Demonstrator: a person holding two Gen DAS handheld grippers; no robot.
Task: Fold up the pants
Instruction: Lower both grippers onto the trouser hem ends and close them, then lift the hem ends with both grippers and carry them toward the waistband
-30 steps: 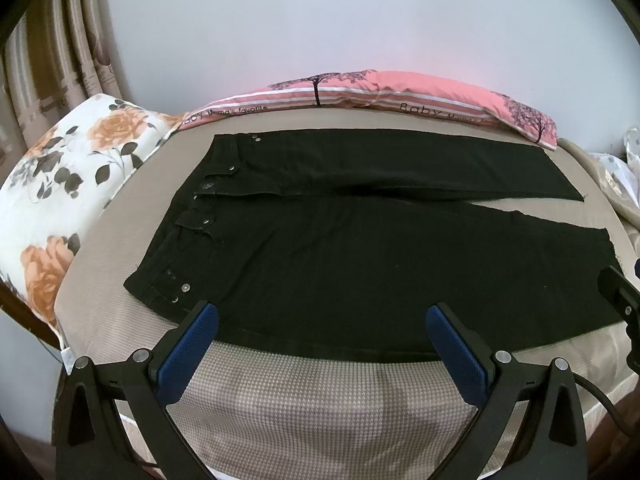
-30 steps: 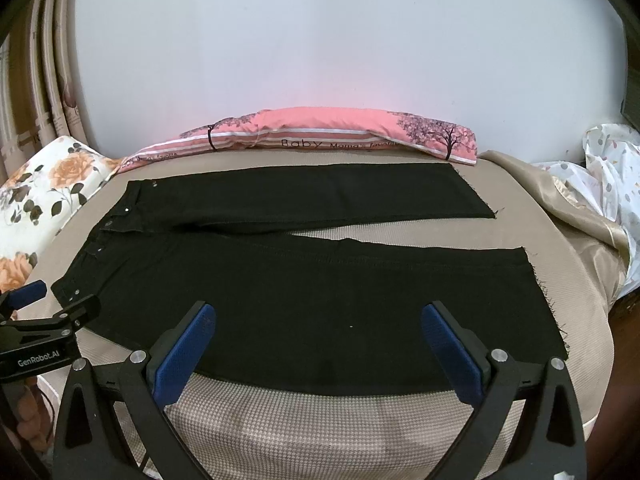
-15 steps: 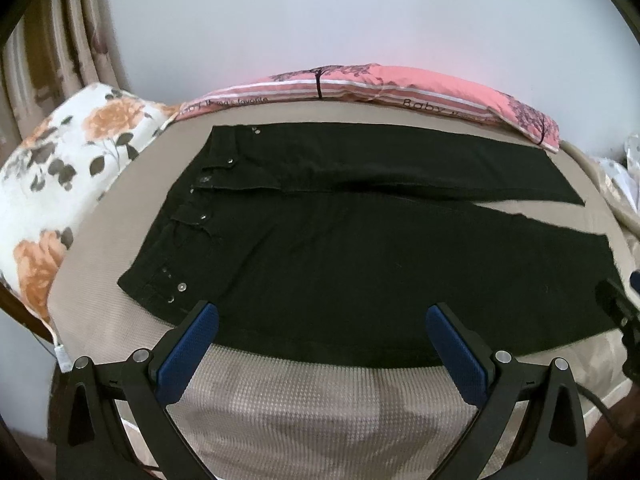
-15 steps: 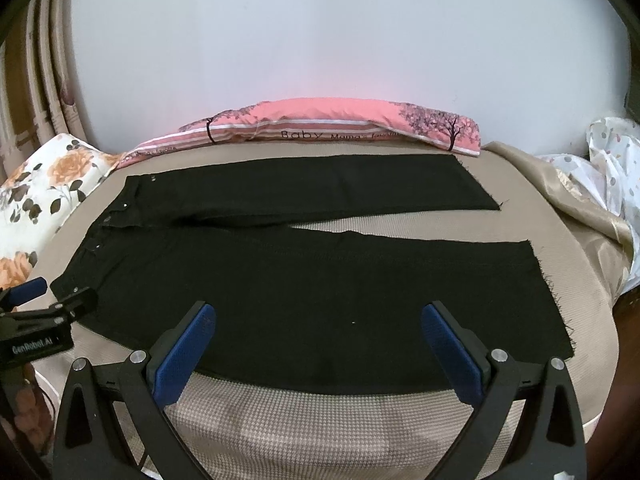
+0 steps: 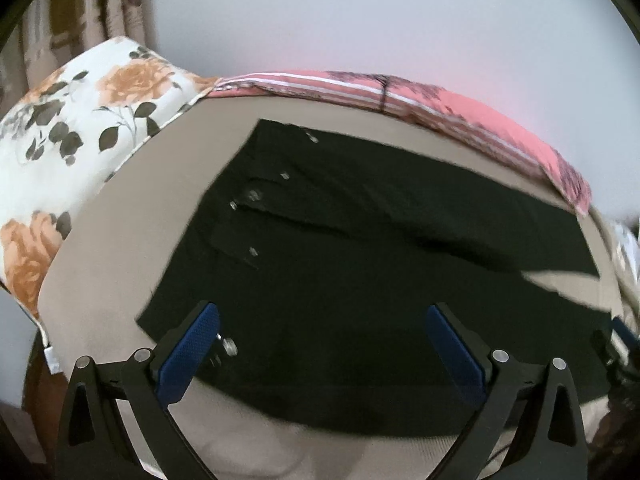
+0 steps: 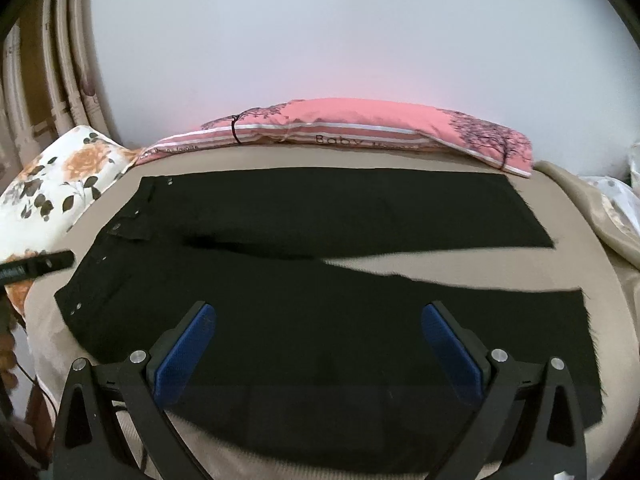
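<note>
Black pants (image 5: 360, 264) lie flat on a beige bed, waistband with metal buttons to the left, both legs spread to the right. The right wrist view shows them too (image 6: 320, 280). My left gripper (image 5: 322, 320) is open and empty, low over the near leg close to the waistband corner. My right gripper (image 6: 319, 320) is open and empty over the middle of the near leg. The left gripper's tip (image 6: 40, 264) shows at the left edge of the right wrist view; the right gripper shows blurred at the far right of the left wrist view (image 5: 612, 344).
A pink striped pillow (image 6: 360, 132) lies along the wall at the back. A floral pillow (image 5: 68, 152) sits at the left. Curtains (image 6: 60, 60) hang at the far left. Crumpled beige and white bedding (image 6: 600, 208) lies at the right. The bed's front edge (image 5: 280, 440) is near.
Both grippers have moved forward and lower over the near leg. The left view has shifted toward the waistband and tilted, with motion blur. The pants have not moved.
</note>
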